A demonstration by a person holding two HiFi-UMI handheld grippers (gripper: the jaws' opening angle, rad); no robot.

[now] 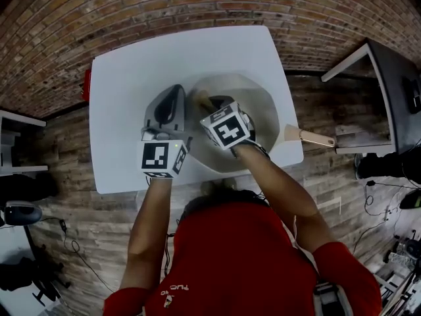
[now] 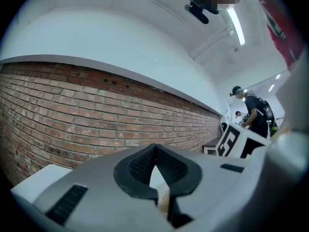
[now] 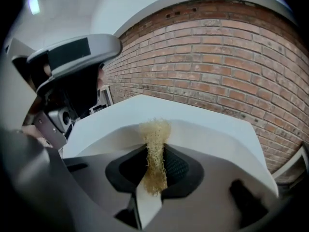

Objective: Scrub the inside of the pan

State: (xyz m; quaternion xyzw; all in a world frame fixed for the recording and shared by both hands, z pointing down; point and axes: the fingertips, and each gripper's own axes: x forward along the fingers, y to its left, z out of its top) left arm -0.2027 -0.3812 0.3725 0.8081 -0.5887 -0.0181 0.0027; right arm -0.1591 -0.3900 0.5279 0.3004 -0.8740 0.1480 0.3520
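Brick wall behind, white table (image 1: pixel 131 84) in front, and the pan (image 1: pixel 262 101) sits on the table's right half. It's a wide, pale, shallow bowl, looks dry w/ no obvious grime from the head view. Its wooden handle (image 1: pixel 309 135) sticks out right and slightly near, past the table edge, so the pan's long axis runs roughly left-right. Inside it, toward the far-left wall, is the scrubber (image 1: pixel 200 99), a tan, fibrous loofah-type wad. The right gripper (image 1: pixel 212 105) is clamped on it: in the right gripper view the scrubber (image 3: pixel 155 129) is pinched between the dark pads and pokes out past the tips. The key relation is that the scrubber is over the bowl w/ the pan's inner surface just beyond and below it, so the right gripper is the one placed to scrub; probably it needs pressing down and sweeping across the base. The left gripper (image 1: pixel 176 92) is at the pan's left rim, outside the bowl. Its own view shows the left gripper (image 2: pixel 154 151) w/ jaws closed tip to tip and a small tan fleck low between them (can't tell what it is). Whether it touches the rim, can't tell. Wall and ceiling fill its view, so it points up and away.
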